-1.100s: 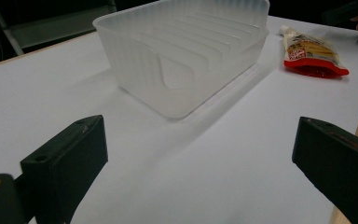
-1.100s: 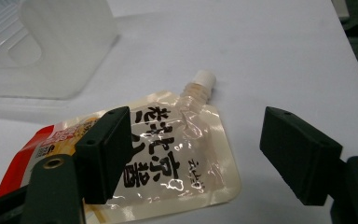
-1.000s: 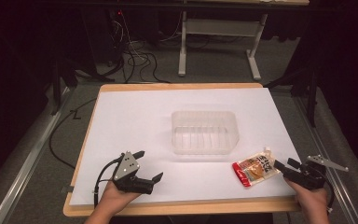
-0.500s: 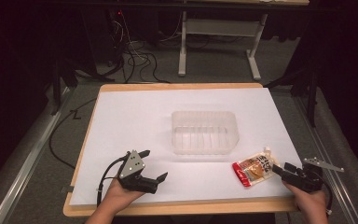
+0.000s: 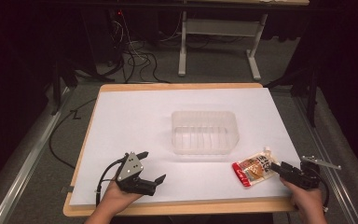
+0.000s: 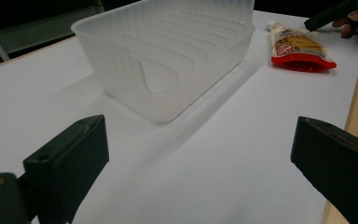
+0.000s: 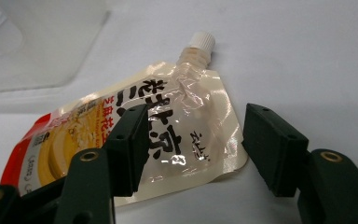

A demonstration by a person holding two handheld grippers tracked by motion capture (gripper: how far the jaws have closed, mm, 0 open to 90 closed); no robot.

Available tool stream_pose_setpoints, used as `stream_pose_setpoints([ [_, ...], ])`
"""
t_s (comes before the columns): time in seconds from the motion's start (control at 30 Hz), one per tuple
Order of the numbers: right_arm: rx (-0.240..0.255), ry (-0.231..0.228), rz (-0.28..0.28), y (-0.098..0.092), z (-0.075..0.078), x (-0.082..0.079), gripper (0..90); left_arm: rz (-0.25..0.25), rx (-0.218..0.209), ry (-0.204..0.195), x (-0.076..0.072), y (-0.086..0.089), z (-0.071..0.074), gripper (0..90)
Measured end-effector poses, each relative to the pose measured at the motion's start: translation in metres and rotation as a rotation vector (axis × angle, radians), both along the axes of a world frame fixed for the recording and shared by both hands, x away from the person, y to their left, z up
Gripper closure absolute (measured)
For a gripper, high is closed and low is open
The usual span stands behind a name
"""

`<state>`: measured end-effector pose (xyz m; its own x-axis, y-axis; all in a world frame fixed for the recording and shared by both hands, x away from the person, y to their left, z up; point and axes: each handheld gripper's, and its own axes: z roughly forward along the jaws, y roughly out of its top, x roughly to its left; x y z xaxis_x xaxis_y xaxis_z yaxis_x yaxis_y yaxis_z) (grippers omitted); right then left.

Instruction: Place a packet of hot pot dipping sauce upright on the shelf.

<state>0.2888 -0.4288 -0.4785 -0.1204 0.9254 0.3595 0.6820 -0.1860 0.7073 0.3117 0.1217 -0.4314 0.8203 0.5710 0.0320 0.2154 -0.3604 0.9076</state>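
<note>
A spouted food pouch with a red base and a white cap lies flat on the white table top, right of centre near the front edge. My right gripper is open right beside it. In the right gripper view the pouch has its near edge between the spread jaws, and the right gripper is not clamped on it. A clear plastic container stands empty in the middle. My left gripper is open near the front left, with nothing between its fingers. Its view shows the container and the pouch ahead.
The white sheet covers a wooden board whose edge runs along the front. Dark floor with cables and a desk frame lies beyond the far edge. The other gripper shows at the top right of the left gripper view.
My right gripper has crept left up to the pouch's near edge. The left gripper has shifted slightly right and stays open.
</note>
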Motion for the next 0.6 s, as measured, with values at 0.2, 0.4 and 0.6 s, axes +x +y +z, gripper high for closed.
stream_pose_setpoints([
  [0.2,0.066,-0.007,0.004,-0.003,-0.002,0.0,46.7,-0.009,0.01,0.004,0.0,-0.001,-0.001,4.6],
  [0.4,0.085,-0.041,0.051,0.003,0.003,0.001,50.8,-0.011,0.011,0.005,0.0,-0.001,-0.001,4.6],
  [0.6,0.048,-0.007,0.03,0.006,0.0,0.004,57.1,-0.014,0.015,0.005,-0.001,-0.001,-0.001,4.7],
])
